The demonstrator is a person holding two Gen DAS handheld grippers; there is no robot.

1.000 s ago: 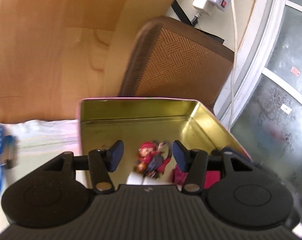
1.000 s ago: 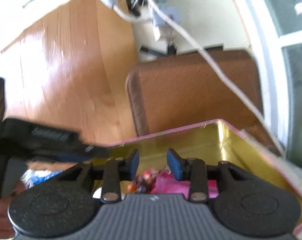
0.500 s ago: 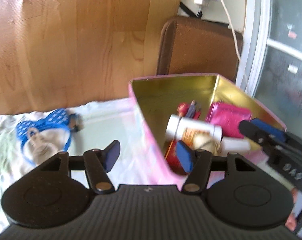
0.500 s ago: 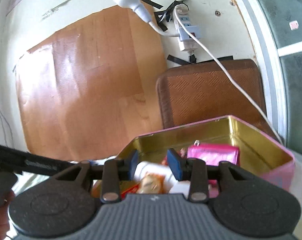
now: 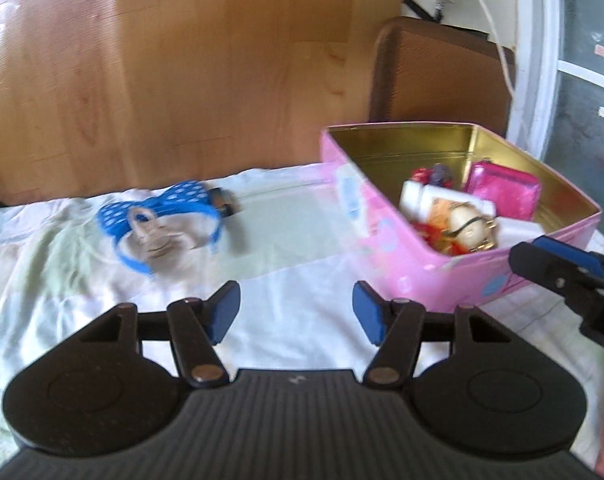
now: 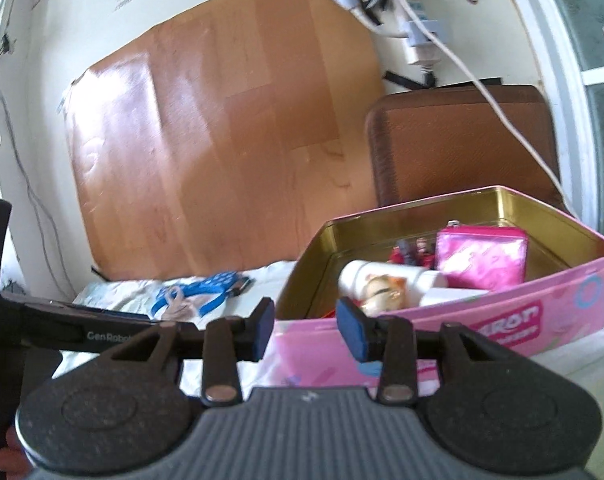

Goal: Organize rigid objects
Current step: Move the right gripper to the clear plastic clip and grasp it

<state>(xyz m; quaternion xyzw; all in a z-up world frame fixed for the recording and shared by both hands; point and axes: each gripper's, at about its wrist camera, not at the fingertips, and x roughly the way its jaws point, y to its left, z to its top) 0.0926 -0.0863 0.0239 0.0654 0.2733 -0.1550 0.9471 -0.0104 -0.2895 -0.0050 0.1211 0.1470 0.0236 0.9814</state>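
Note:
A pink tin box with a gold inside stands on the cloth-covered table; it also shows in the right wrist view. It holds a white bottle, a pink pouch, a small figurine and a red toy. A blue dotted headband and a small dark object lie on the cloth to the left. My left gripper is open and empty, in front of the box's left corner. My right gripper is open and empty, just before the box.
A pale cloth covers the table. A wooden panel and a brown chair back stand behind. A power strip with cables hangs on the wall. A glass door is at the right.
Both grippers have pulled back and up out of the tin box. The left one swung left and opened wider. The headband came into view.

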